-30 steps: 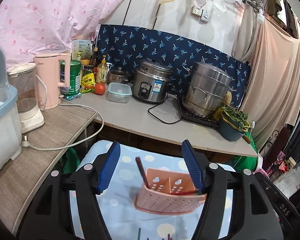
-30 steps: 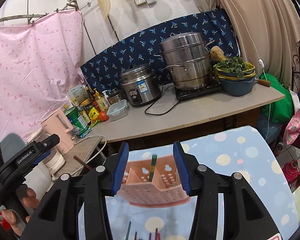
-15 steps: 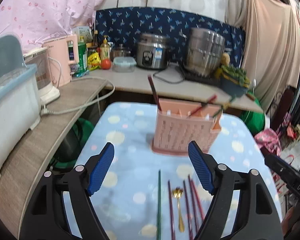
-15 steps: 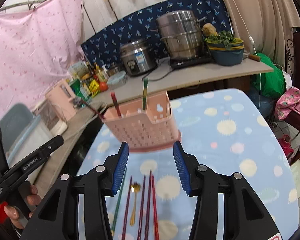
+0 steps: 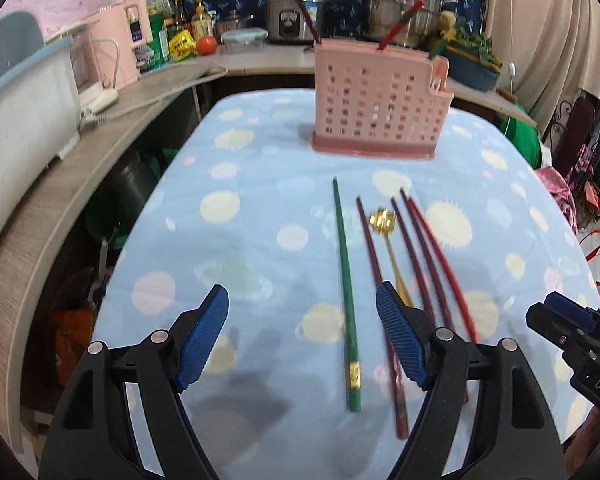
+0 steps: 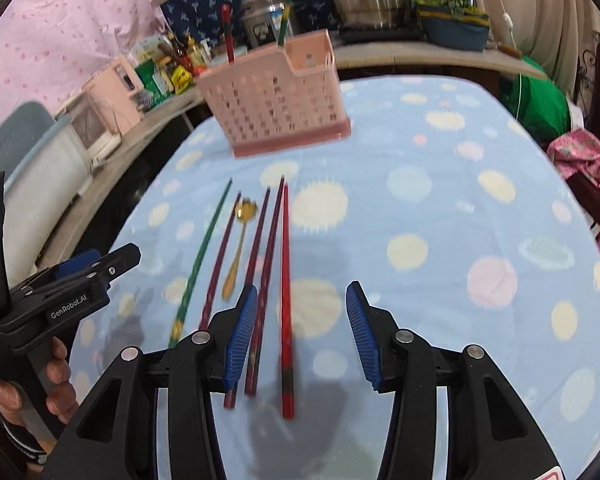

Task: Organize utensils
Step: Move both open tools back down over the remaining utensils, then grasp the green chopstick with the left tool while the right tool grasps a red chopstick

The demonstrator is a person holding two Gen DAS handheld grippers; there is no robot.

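Observation:
A pink perforated utensil holder stands upright at the far side of the blue dotted tablecloth, with some chopsticks in it. In front lie a green chopstick, several dark red chopsticks, a bright red chopstick and a gold spoon. My left gripper is open above the green chopstick's near end. My right gripper is open over the bright red chopstick.
The tablecloth covers the table. Behind it a counter carries a rice cooker, steel pot, kettle and bottles. A white box sits on the left shelf. Clothes hang at right.
Both grippers have pulled back and tilted down from the holder toward the utensils on the cloth. The holder now stands far ahead and the chopsticks fill the near view.

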